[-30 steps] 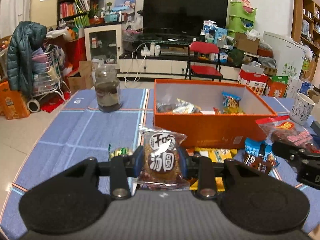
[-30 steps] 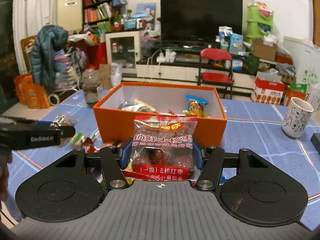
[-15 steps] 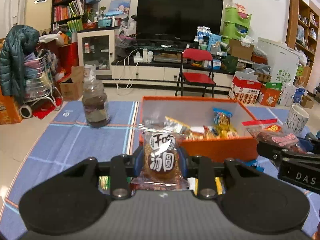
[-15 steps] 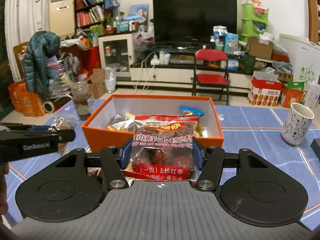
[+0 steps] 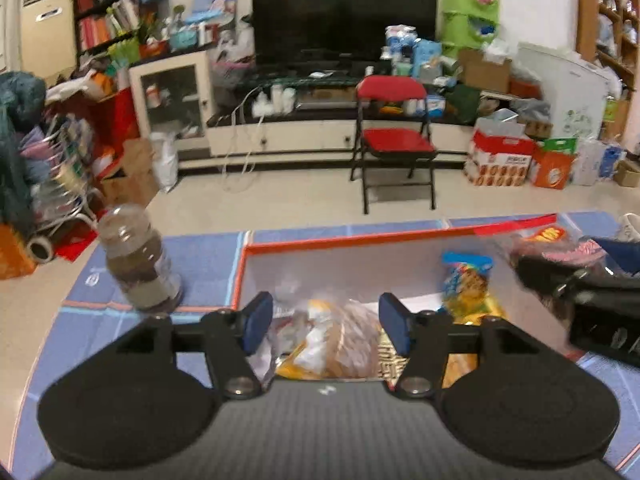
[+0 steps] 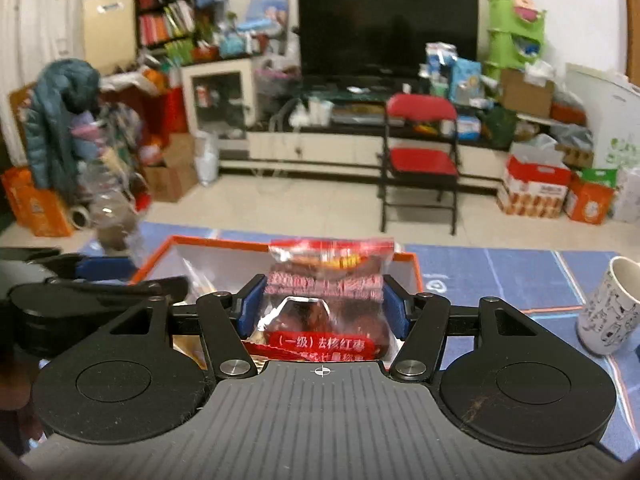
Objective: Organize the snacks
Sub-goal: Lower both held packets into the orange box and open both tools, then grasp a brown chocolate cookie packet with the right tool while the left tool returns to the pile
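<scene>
The orange box [image 5: 360,240] holds several snack packets [image 5: 340,344], among them a blue and yellow one [image 5: 468,280]. My left gripper [image 5: 326,322] is open and empty above the box's left half. My right gripper [image 6: 322,306] is over the box [image 6: 412,260], its blue pads against the sides of a red date packet [image 6: 328,304]. The jaws stand wider than before, so I cannot tell whether they still grip it. The right gripper also shows in the left wrist view [image 5: 580,280] at the right edge. The left gripper shows in the right wrist view [image 6: 92,276] at the left.
A glass jar [image 5: 140,260] with dark contents stands on the blue tablecloth [image 5: 192,264] left of the box. A white patterned mug [image 6: 612,308] stands at the right. A red folding chair [image 5: 396,140] is on the floor beyond the table.
My left gripper moved forward over the box, opened and let go of the round cake packet. My right gripper moved over the box with the date packet, and its jaws widened.
</scene>
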`<state>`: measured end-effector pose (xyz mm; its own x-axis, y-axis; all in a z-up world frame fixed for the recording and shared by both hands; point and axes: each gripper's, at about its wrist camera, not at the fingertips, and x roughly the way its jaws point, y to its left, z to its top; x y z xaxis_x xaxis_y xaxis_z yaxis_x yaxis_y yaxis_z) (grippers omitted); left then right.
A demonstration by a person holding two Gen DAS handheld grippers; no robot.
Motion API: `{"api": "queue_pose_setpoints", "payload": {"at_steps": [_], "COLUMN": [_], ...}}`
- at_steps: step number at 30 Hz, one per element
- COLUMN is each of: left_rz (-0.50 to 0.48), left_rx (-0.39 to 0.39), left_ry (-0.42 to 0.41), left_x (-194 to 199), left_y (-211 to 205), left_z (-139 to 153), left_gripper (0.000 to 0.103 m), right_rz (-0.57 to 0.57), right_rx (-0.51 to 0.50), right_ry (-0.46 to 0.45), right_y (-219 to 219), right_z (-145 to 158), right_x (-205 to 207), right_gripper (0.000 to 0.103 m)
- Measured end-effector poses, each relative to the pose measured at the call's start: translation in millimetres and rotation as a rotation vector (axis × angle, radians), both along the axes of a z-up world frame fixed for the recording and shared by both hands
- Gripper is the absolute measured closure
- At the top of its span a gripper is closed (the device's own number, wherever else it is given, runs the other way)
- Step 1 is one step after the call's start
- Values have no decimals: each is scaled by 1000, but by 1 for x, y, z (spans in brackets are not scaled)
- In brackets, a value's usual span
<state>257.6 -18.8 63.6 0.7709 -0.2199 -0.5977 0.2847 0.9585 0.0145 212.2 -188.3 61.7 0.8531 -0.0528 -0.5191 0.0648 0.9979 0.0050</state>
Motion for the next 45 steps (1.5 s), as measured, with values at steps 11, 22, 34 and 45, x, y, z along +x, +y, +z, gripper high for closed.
{"api": "queue_pose_setpoints", "payload": {"at_steps": [11,22,34,45], "left_rz": [77,61,-70,-57], "left_rx": [-72,27,9,68], "left_ry": [-31,-40,-4,-1], "left_x": [-106,-132,-115,-116], "left_y": [78,112,110,88], "left_z": [-17,-71,-95,-100], "left_gripper": [27,8,5,3], "right_rz": [-67,-99,-103,-212], "right_rx": [60,41,54,101], "right_ry": [-60,33,51,50], "right_y": [-2,43,47,59], "right_z": [-47,-116,-133,-152], "right_x": [-144,-159,-141,-116], "right_gripper": [42,43,37,43]}}
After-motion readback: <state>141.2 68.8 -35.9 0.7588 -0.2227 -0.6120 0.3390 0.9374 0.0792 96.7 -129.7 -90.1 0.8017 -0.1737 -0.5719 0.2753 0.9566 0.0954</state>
